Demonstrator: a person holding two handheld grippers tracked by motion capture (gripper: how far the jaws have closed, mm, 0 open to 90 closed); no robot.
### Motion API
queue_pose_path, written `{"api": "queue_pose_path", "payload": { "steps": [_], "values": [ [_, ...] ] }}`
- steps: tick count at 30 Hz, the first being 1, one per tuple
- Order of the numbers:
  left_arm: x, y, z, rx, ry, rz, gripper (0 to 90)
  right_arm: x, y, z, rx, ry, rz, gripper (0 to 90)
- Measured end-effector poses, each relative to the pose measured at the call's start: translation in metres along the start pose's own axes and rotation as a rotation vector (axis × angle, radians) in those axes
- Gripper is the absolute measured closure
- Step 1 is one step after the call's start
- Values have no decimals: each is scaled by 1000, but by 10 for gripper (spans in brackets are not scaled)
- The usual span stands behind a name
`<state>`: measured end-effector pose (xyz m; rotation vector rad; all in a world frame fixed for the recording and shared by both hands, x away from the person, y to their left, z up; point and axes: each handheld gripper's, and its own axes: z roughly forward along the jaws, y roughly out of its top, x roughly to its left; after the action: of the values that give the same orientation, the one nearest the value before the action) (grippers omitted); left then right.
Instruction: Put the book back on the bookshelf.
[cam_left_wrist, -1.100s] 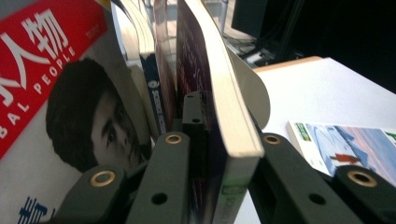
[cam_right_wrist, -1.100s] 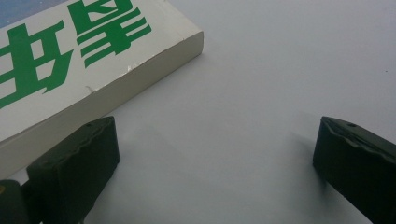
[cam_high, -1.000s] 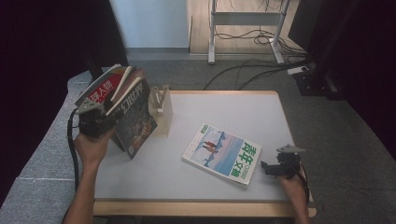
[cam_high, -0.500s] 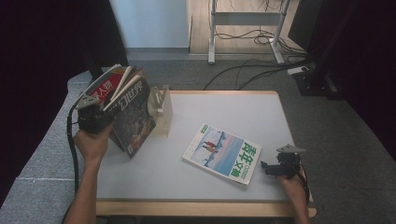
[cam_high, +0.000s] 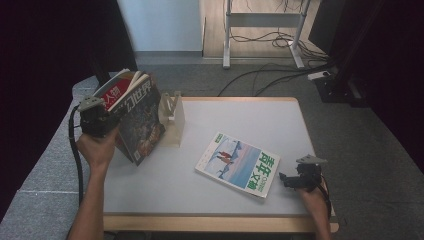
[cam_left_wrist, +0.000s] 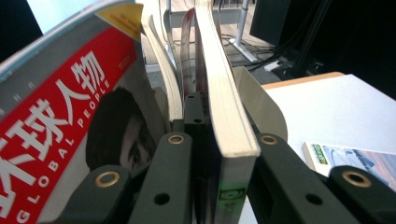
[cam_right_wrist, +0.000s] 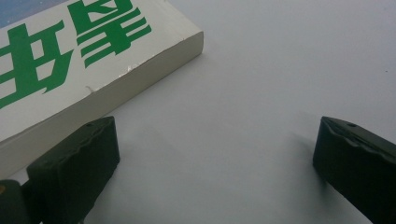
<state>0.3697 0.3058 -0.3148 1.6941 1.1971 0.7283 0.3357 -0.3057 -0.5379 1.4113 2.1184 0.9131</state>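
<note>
At the left of the high view, the left gripper is clamping upright magazines beside a rack; the right gripper is resting wide open near a book on the counter.

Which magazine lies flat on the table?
The green-lettered magazine beside the right claw; the red-covered and dark-covered ones are held up by the left claw.

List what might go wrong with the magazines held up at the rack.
1. The left tool pinches several magazines near one edge; their pages fan apart, so one may slip out.
2. They hang tilted beside the clear rack and could knock it over.
3. The right tool rests open by the flat magazine and may nudge it.
</note>
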Motion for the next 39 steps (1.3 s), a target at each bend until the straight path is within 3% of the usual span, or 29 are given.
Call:
{"api": "queue_pose_path", "payload": {
  "steps": [16, 24, 32, 39],
  "values": [
    [-5, 16, -3, -39, 12, 3, 829, 0, 0, 0, 0, 0, 0, 0],
    [-8, 16, 2, -51, 15, 1, 829, 0, 0, 0, 2, 0, -1, 0],
    [-16, 1, 22, -38, 6, 5, 829, 0, 0, 0, 2, 1, 0, 0],
    [-14, -18, 28, -42, -4, 1, 828, 0, 0, 0, -2, 1, 2, 1]
  ]
}}
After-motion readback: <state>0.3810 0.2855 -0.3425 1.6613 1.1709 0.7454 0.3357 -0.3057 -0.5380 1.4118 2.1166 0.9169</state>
